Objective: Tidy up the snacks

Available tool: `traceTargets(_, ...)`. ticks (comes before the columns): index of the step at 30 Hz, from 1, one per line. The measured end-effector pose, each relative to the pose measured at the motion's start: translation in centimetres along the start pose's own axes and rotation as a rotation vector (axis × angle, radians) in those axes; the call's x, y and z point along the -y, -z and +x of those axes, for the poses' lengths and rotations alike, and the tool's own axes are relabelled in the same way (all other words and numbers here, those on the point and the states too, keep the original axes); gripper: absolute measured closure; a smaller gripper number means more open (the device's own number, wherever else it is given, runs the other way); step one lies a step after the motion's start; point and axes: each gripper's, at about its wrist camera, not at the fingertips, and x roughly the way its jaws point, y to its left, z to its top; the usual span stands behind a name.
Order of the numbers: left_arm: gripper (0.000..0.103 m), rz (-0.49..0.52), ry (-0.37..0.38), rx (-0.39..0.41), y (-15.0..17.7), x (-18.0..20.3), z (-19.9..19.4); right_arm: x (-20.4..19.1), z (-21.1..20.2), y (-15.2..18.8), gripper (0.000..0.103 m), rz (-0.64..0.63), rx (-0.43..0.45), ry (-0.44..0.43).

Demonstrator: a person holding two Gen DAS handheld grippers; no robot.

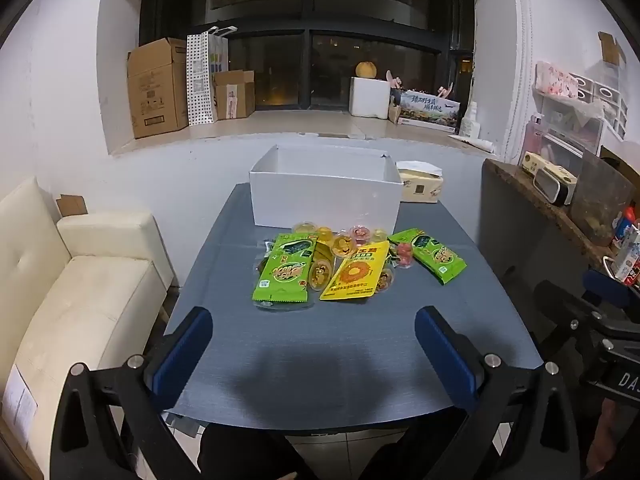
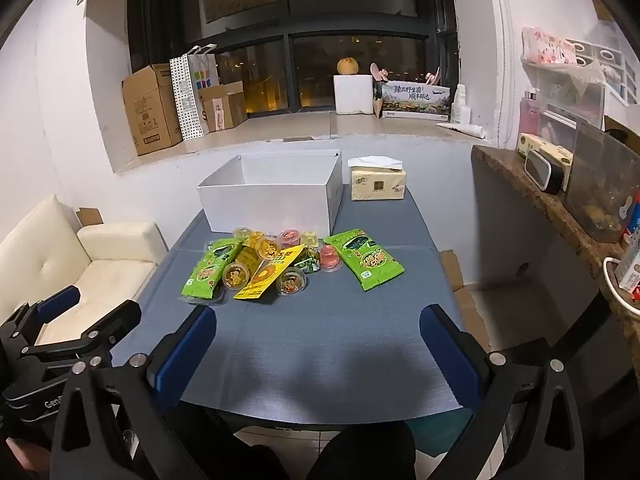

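Note:
A pile of snacks lies mid-table: a green packet point(image 1: 285, 271) on the left, a yellow packet point(image 1: 356, 272) in the middle, another green packet point(image 1: 430, 254) on the right, and several small jelly cups point(image 1: 346, 245) among them. An open white box point(image 1: 326, 190) stands behind the pile. In the right wrist view the same box point(image 2: 272, 196), green packets point(image 2: 208, 272) point(image 2: 366, 258) and yellow packet point(image 2: 270, 276) show. My left gripper point(image 1: 314, 324) is open and empty above the table's near edge. My right gripper point(image 2: 318, 324) is open and empty, also short of the pile.
The grey-blue table point(image 1: 320, 360) holds a tissue pack point(image 2: 378, 184) beside the box. A cream sofa point(image 1: 80, 292) stands at the left. A dark counter point(image 2: 560, 208) with clutter runs along the right. Cardboard boxes point(image 1: 158, 86) sit on the window ledge.

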Motion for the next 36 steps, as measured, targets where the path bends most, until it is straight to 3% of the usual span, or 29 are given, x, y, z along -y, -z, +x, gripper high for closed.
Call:
traceTargets(8, 0.0, 0.005, 0.004, 0.004, -0.9, -1.3, -1.5, 0.2, 0.0, -0.1, 0.0, 0.013, -0.004, -0.01)
traceTargets(10, 0.0, 0.038, -0.018, 0.001, -0.4, 0.2, -0.3, 0.0, -0.2, -0.2, 0.0, 0.005, -0.003, -0.003)
traceTargets(36, 0.0, 0.055, -0.021, -0.006, -0.2, 0.4, -0.5, 0.1, -0.3, 0.1, 0.0, 0.009, -0.004, 0.001)
